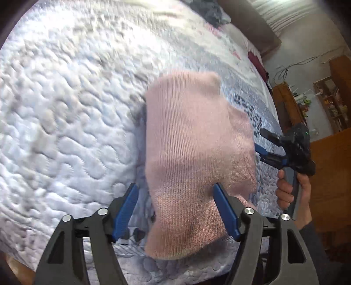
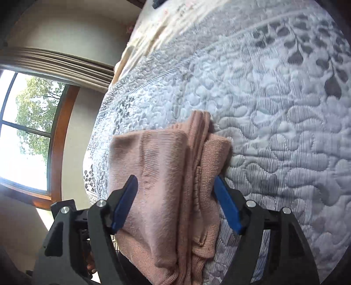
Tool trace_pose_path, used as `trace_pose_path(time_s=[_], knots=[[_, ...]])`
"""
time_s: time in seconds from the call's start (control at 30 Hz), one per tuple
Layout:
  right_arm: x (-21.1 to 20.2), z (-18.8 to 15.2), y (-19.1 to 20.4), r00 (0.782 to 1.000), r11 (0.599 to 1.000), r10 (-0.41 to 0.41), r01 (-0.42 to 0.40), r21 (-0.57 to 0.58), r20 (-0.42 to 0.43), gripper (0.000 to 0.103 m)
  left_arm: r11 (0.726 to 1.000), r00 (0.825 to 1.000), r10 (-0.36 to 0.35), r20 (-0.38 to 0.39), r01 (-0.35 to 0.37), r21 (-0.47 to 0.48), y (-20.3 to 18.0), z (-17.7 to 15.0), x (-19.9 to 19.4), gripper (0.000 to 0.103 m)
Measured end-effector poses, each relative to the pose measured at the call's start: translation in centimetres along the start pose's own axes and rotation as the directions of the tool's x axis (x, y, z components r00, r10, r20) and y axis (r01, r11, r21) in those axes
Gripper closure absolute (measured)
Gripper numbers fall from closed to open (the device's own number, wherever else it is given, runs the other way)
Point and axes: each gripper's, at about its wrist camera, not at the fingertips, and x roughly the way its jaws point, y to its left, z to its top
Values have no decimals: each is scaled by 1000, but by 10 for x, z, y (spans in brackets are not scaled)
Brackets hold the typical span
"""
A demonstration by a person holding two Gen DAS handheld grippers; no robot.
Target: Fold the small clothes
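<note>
A pink knit garment [image 1: 193,153] lies folded in layers on the quilted bed cover [image 1: 65,109]. My left gripper [image 1: 175,193] is open, and its blue fingers [image 1: 126,210] straddle the near end of the garment. My right gripper [image 1: 261,145] shows at the garment's right side, held by a hand [image 1: 289,188], with its jaws apart. In the right wrist view the folded garment [image 2: 166,175] fills the gap of the open right gripper [image 2: 175,182], and stacked folded edges run down its middle. Whether the pads touch the fabric is unclear.
Dark clothes [image 1: 217,13] and a dark red item [image 1: 256,61] lie at the far end of the bed by the headboard [image 1: 248,24]. Wooden shelves [image 1: 331,100] stand past the bed's right edge. A window [image 2: 26,131] lies beyond the bed's far side.
</note>
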Motion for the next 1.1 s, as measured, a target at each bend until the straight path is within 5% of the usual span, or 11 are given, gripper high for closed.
trace_pose_path(time_s=[0.1,0.2,0.27,0.47,0.63,0.73,0.8,0.87,0.9,1.0,1.1], knots=[[2,-11,19,1000,999,9,-9,-46,-8,48,991,994,-96,49,91,95,-20,-16,-24,29],[27,-25,10,986,988,-137,130,-81,-93,78,969,980,-191,-57,197,147,-48,-31,4,34],[28,-32,2,986,988,-138,132,-78,-89,91,969,975,-189,-114,204,137,-50,-38,28,40],[18,-37,-45,989,990,-139,140,32,-46,93,958,945,-253,-206,274,84,-55,-41,48,49],[1,-33,-11,983,982,-181,181,-53,11,84,900,902,-431,-20,432,61,-47,43,-8,47],[-19,-48,30,983,969,-175,182,-168,57,84,929,931,-365,-25,366,53,-30,96,18,45],[-7,-62,47,979,948,-203,198,-250,5,91,939,933,-343,-108,343,-19,-15,106,57,48],[18,-73,40,939,897,-341,310,-315,-48,96,953,943,-296,-156,302,22,-18,101,75,52],[26,-75,27,914,875,-402,364,-319,-60,101,954,945,-288,-156,298,38,-18,99,74,52],[16,-73,8,921,901,-385,360,-242,-62,103,964,959,-244,-145,256,68,-31,99,61,55],[-4,-88,36,928,889,-373,352,-292,-16,97,934,949,-297,-103,311,176,-52,86,20,53]])
